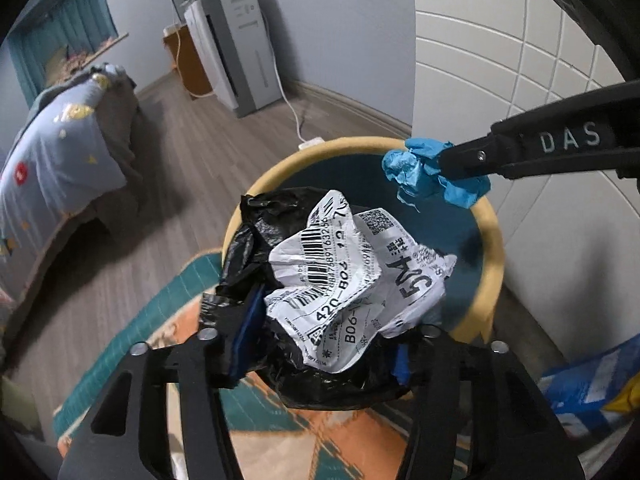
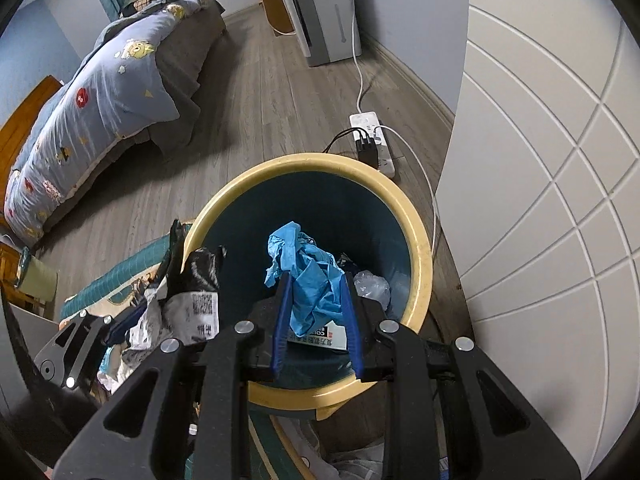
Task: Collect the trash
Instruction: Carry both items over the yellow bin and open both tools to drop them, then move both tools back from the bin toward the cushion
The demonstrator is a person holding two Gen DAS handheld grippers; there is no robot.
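Note:
A round trash bin (image 1: 490,240) with a yellow rim and dark teal inside stands on the floor; it also shows in the right wrist view (image 2: 420,240). My left gripper (image 1: 324,320) is shut on a crumpled black plastic bag with a white shipping label (image 1: 352,276) and holds it over the bin's near rim. My right gripper (image 2: 316,300) is shut on a crumpled blue glove (image 2: 308,276) above the bin's opening; the glove also shows in the left wrist view (image 1: 416,172). Clear plastic (image 2: 372,284) and a small box (image 2: 320,338) lie in the bin.
A bed with a blue quilt (image 2: 100,112) stands to the left. A white power strip (image 2: 372,140) with cables lies behind the bin. A white panelled wall (image 2: 540,200) is at the right. A patterned rug (image 1: 180,320) lies under the bin. A grey appliance (image 1: 236,48) stands at the back.

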